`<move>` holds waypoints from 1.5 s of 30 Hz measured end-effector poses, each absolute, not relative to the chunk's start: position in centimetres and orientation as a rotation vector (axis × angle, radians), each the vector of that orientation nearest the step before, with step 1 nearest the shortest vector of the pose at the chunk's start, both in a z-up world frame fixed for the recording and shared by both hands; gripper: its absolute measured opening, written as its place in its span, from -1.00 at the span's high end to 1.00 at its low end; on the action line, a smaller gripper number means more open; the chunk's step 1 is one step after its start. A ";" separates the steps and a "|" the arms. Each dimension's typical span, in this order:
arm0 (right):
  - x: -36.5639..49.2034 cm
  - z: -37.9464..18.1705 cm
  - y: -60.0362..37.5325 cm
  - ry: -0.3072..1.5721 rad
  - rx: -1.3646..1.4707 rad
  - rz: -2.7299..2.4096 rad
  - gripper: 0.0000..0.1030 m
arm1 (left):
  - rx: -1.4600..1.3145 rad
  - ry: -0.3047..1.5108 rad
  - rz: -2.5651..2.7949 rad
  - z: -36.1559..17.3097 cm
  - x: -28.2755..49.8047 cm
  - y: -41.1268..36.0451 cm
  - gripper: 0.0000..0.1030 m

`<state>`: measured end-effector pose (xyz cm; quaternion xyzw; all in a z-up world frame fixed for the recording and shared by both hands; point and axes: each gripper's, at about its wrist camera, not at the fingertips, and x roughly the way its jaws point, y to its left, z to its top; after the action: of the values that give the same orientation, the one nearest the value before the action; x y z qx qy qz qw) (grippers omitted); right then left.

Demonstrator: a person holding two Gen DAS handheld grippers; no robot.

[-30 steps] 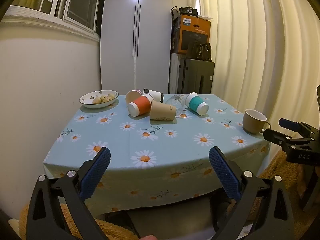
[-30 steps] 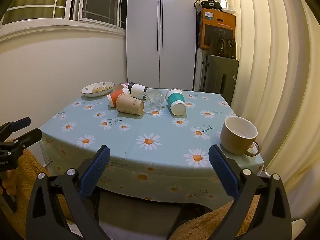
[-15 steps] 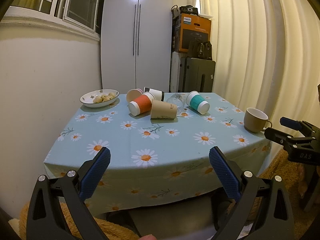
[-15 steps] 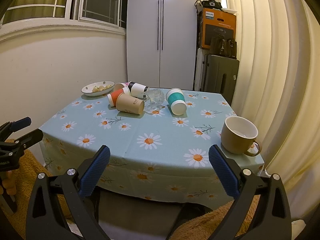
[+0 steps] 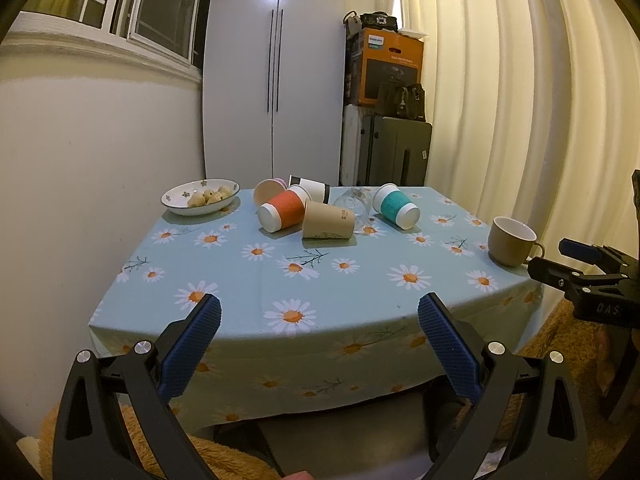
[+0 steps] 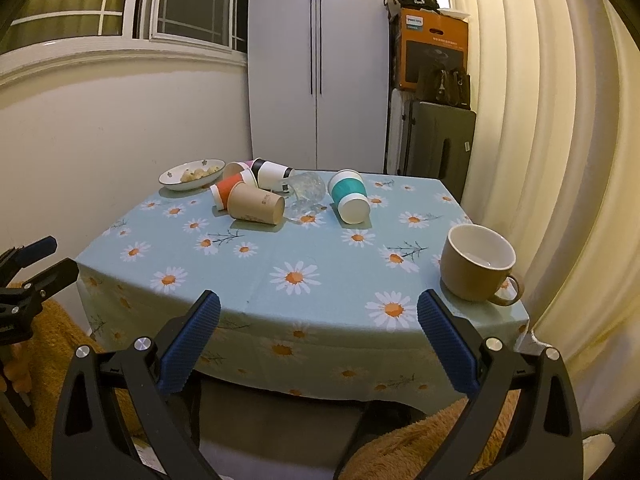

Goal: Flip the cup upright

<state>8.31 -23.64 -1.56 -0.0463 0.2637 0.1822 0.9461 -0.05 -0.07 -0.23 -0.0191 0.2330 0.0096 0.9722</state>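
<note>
Kraft paper cup [image 5: 329,221] lay on side at far middle of table [image 5: 360,312], mouth toward left, touching orange cup [image 5: 282,212] behind it. Teal cup [image 5: 396,210] and clear glass [image 5: 354,202] also tipped nearby; brown mug [image 5: 511,240] upright at right edge. Over last second almost nothing shifted: cluster untouched, views drifted slightly. Left gripper [image 5: 319,338] and right gripper [image 6: 319,336] both spread wide, empty, well short of cups. Approach barely begun; no cup chosen by contact yet.
</note>
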 end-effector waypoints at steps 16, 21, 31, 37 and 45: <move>8.3 -1.8 -23.4 0.543 -0.118 0.378 -0.90 | -0.038 0.474 0.013 -0.5 0.4 0.0 -0.87; 8.3 -1.7 -23.3 0.541 -0.118 0.380 -0.90 | -0.034 0.475 0.007 -0.5 0.3 -0.2 -0.87; 8.2 -1.7 -23.1 0.554 -0.124 0.380 -0.90 | -0.036 0.475 0.009 -0.5 0.3 -0.3 -0.87; 8.3 -1.7 -23.1 0.554 -0.127 0.382 -0.90 | -0.035 0.473 0.012 -0.5 0.3 -0.3 -0.87; 8.1 -1.9 -22.6 0.554 -0.134 0.396 -0.90 | -0.034 0.472 0.008 -0.3 0.2 -0.6 -0.87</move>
<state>8.14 -22.65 -1.88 -0.0655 0.2715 0.1940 0.9404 0.19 -0.57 -0.35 -0.0167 0.2339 0.0042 0.9721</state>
